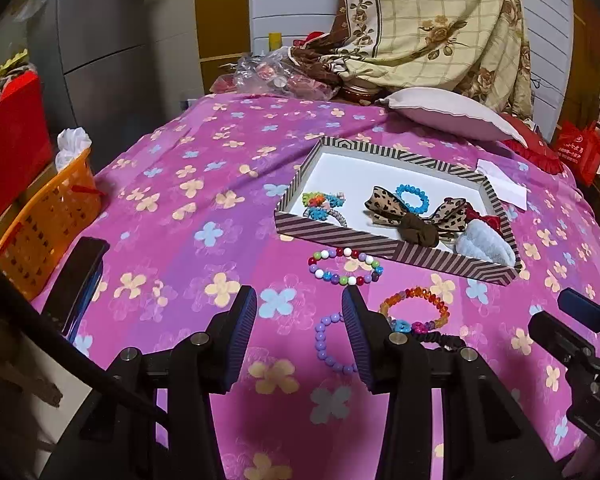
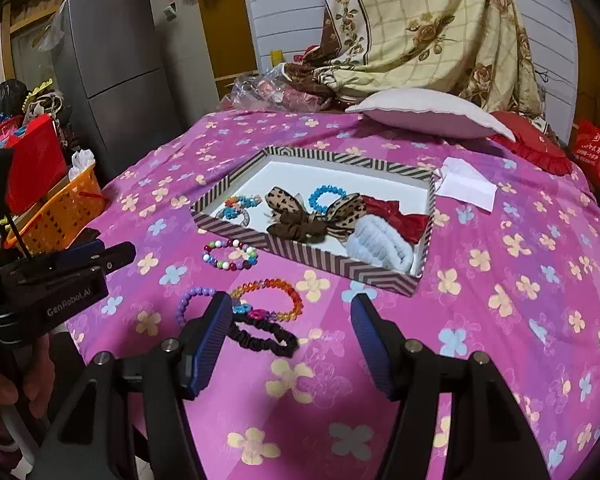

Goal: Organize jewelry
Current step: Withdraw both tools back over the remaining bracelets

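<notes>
1. On the pink flowered bedspread (image 1: 204, 184), sat a striped shallow box (image 1: 384, 240) holding a leopard bow (image 1: 384, 206), a blue bead ring (image 1: 413, 198), a red bow (image 2: 396, 216) and a pale fluffy piece (image 2: 380, 248)
2. Just in front of the box, lay a mixed-colour bead bracelet (image 1: 346, 266); nearer the grippers, a lilac bead bracelet (image 1: 328, 344), an orange bead bracelet (image 1: 416, 306) and a black scrunchie (image 2: 266, 338)
3. Hovered over the cloth with fingers spread and nothing between them: left gripper (image 1: 300, 322), beside the lilac bracelet
4. Likewise hung wide open and empty: right gripper (image 2: 292, 334), its left pad (image 2: 212, 340) just beside the scrunchie
</notes>
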Available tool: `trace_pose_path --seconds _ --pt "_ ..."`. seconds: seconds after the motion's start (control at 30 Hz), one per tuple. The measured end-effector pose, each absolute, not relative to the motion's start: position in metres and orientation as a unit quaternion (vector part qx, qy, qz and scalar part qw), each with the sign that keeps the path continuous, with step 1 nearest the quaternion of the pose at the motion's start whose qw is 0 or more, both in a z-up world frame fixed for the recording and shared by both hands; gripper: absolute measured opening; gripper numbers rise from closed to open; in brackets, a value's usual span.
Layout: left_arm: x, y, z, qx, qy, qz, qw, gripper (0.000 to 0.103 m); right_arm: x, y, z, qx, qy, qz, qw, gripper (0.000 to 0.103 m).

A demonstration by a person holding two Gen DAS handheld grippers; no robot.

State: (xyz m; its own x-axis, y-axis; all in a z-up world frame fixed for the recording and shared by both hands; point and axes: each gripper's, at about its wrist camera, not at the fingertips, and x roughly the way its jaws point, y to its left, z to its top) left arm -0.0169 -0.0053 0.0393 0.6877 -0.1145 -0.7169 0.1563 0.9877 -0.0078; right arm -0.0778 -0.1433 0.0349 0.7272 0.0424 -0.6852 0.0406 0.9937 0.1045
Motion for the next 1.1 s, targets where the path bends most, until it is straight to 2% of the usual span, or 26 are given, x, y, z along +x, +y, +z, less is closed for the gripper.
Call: trace_pose_path --seconds 0.57,1.1 --pt "-0.019 -0.003 0.027 0.031 0.399 -0.065 0.914 0.046 -0.080 -0.134 0.019 0.047 0.382 0.016 0.923 0.065" --pt "-0.004 0.029 0.002 -0.003 0.444 -0.052 0.895 0.046 -0.071 -0.141 -0.014 0.060 0.416 0.023 0.907 0.064"
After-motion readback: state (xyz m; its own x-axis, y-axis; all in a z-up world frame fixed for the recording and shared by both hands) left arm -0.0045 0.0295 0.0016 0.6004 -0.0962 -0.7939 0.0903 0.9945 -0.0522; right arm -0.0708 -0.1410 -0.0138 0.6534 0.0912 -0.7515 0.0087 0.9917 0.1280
